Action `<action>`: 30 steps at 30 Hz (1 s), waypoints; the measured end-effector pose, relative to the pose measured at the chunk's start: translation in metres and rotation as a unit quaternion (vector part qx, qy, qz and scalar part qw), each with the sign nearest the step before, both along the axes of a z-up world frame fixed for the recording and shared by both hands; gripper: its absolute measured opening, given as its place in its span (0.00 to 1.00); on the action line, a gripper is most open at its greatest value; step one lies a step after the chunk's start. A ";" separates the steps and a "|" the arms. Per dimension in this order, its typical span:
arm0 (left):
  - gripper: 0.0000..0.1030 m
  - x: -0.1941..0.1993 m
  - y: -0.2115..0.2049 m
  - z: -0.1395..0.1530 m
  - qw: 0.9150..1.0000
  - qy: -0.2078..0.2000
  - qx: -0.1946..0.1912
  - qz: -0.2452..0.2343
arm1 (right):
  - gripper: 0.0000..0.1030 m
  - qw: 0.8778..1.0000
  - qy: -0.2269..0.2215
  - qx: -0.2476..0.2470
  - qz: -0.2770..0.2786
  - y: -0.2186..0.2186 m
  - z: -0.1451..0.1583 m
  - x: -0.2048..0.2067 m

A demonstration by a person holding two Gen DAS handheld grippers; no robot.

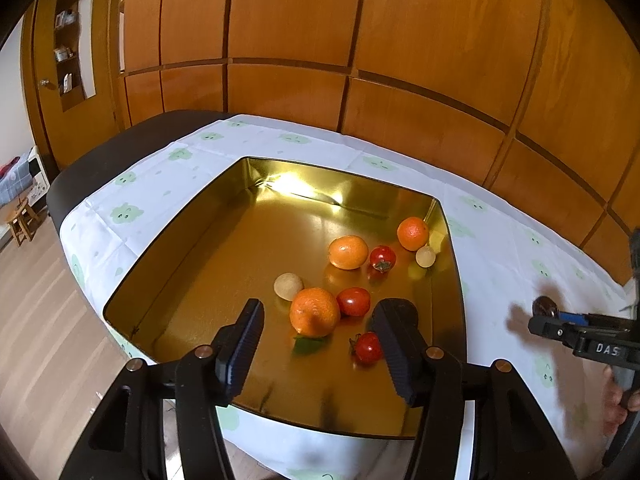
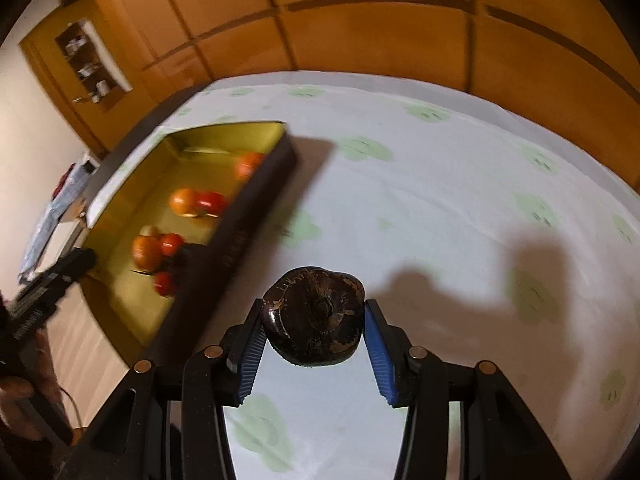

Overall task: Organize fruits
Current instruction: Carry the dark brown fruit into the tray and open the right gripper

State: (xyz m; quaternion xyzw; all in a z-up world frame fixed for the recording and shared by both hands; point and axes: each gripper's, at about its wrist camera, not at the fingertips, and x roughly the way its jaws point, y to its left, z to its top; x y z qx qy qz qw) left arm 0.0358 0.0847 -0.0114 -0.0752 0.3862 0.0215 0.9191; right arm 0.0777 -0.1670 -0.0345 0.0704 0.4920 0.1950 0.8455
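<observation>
A gold metal tray (image 1: 172, 264) sits on the clothed table and holds three oranges, the nearest one (image 1: 315, 312) by several red tomatoes (image 1: 353, 301) and two pale round fruits (image 1: 288, 286). My left gripper (image 1: 316, 344) is open and empty, hovering over the tray's near part above that orange. My right gripper (image 2: 314, 320) is shut on a dark brown round fruit (image 2: 314, 318), held above the tablecloth right of the tray (image 2: 256, 200). The right gripper also shows at the right edge of the left wrist view (image 1: 544, 320).
A white tablecloth with green prints (image 2: 440, 184) covers the table. Wooden wall panels (image 1: 360, 40) stand behind it. Wood floor and a small stool (image 1: 22, 220) lie to the left. The table's left edge (image 1: 80, 168) is dark and uncovered.
</observation>
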 end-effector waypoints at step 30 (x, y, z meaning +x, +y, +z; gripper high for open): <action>0.57 -0.001 0.030 -0.013 0.999 0.012 -0.007 0.034 | 0.45 0.991 -0.023 -0.075 0.105 0.141 -0.006 0.066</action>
